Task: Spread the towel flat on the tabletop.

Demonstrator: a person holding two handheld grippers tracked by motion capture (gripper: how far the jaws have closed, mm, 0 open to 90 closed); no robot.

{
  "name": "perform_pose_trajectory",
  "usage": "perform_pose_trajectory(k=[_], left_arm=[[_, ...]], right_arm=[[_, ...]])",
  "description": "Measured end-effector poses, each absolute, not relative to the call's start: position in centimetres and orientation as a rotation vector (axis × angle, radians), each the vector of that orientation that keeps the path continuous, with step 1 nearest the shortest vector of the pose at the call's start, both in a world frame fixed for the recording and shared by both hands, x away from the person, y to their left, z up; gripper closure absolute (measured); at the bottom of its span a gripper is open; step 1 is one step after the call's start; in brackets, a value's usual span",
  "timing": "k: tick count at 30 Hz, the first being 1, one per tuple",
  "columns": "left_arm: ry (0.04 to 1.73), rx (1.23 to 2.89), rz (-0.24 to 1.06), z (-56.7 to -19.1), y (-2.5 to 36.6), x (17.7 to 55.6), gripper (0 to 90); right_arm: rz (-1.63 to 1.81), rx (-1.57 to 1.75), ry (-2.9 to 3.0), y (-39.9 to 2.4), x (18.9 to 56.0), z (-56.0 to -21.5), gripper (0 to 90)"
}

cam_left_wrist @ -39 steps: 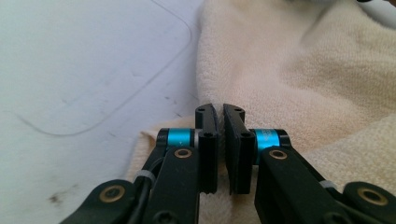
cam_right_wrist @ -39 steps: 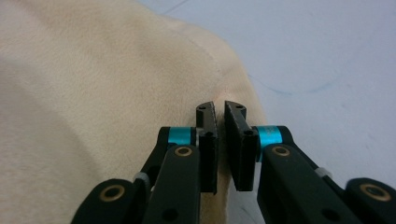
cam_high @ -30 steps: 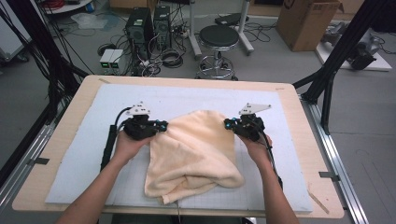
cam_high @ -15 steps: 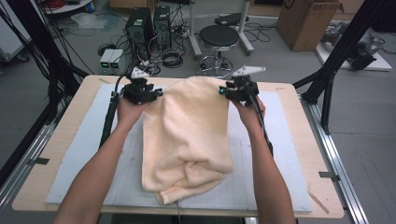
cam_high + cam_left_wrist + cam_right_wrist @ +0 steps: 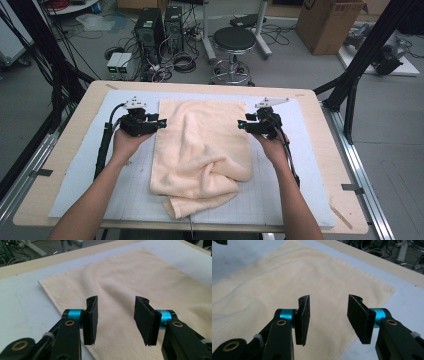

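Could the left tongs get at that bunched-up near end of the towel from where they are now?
Probably yes. The left tongs stand open beside the towel, holding nothing, and bare mat lies between them and the bunched near end. The hand would just need to draw back toward the person.

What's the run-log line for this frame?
towel: far half flat on mat, near end bunched | left claw: just opened, empty | right claw: just opened, empty

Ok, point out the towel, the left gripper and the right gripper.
towel point(image 5: 200, 135), high view, flat upper middle.
left gripper point(image 5: 115, 317), left gripper view, between its open jaws.
right gripper point(image 5: 329, 318), right gripper view, between its open jaws.
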State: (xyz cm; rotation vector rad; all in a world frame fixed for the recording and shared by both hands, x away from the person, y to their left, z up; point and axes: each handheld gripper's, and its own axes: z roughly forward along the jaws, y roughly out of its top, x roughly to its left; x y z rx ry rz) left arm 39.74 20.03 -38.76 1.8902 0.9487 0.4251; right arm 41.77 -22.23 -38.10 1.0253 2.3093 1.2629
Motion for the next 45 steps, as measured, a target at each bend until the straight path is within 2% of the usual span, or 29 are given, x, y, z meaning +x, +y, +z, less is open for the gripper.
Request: perform_pose_trajectory(k=[7, 12, 17, 19, 22, 25, 27, 29, 32, 37, 41, 45], left_arm=[[0.895, 1.931, 0.379, -40.2, 20.6, 35.5, 51.3], [0.902, 2.004, 0.391, -41.8, 21.0, 33.9, 52.4], [0.931, 2.115, 0.326, -43.8, 20.4, 34.3, 60.3], [0.931, 2.102, 0.336, -44.1, 20.3, 34.3, 62.9], [0.917, 2.1, 0.337, -44.1, 20.2, 34.3, 72.9], [0.923, 2.101, 0.37, -44.2, 20.0, 34.2, 83.3], [0.929, 2.093, 0.359, -44.2, 20.2, 34.4, 85.0], [0.937, 2.084, 0.36, -44.2, 20.5, 34.6, 85.6], [0.978, 2.061, 0.43, -44.2, 21.0, 35.1, 86.1], [1.028, 2.007, 0.422, -44.5, 21.1, 36.4, 85.3], [1.008, 1.965, 0.388, -43.9, 21.4, 36.2, 81.1], [0.919, 1.949, 0.347, -42.6, 22.1, 35.0, 74.6]], right_arm=[[1.259, 1.014, 2.39, -22.9, 38.9, -39.3, 50.8], [1.207, 0.986, 2.379, -22.8, 37.6, -40.7, 53.0], [1.138, 1.031, 2.405, -23.0, 37.7, -43.2, 54.8], [1.096, 1.038, 2.426, -22.8, 37.7, -44.0, 56.6], [1.091, 1.037, 2.417, -22.6, 37.7, -44.4, 64.1], [1.102, 1.033, 2.424, -22.8, 37.7, -44.4, 76.2], [1.107, 1.024, 2.431, -23.1, 37.9, -44.4, 83.9], [1.122, 1.025, 2.431, -23.3, 38.1, -44.4, 85.1], [1.119, 1.052, 2.405, -23.7, 38.3, -44.5, 85.4], [1.129, 1.076, 2.374, -23.8, 39.0, -44.6, 84.9], [1.175, 1.071, 2.368, -23.9, 38.7, -44.2, 74.8], [1.27, 1.022, 2.359, -24.1, 37.3, -42.9, 66.6]])
